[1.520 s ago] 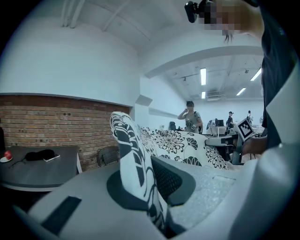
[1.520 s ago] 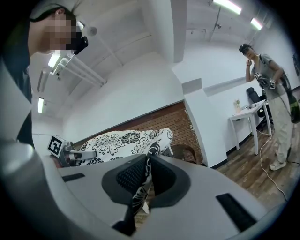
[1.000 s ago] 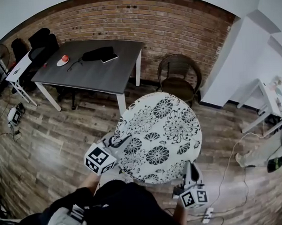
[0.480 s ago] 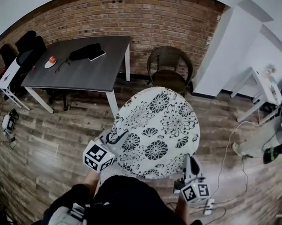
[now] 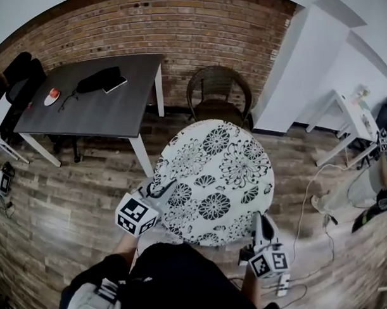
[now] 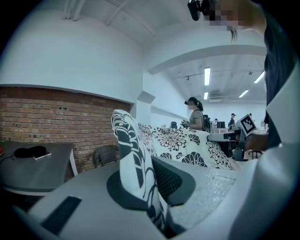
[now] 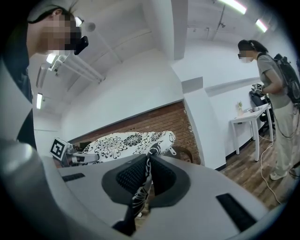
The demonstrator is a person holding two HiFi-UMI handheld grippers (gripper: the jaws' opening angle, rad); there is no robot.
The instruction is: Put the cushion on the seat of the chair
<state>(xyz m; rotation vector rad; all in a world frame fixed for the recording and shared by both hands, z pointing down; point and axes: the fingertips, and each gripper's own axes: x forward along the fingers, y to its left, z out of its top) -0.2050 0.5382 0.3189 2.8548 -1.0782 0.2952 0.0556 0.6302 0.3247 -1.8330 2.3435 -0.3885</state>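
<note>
Pinched at opposite edges by left tongs [image 5: 158, 192] and right tongs [image 5: 258, 222], cushion [image 5: 215, 180] hangs spread flat, ready for laying on chair [image 5: 218, 98] ahead.

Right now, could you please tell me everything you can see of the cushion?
The cushion is round, soft-looking fabric, white with black flower prints. It is held roughly flat in the air, its edge pinched by the left tool on one side and the right tool on the other. It is not yet on the wicker chair.
</note>
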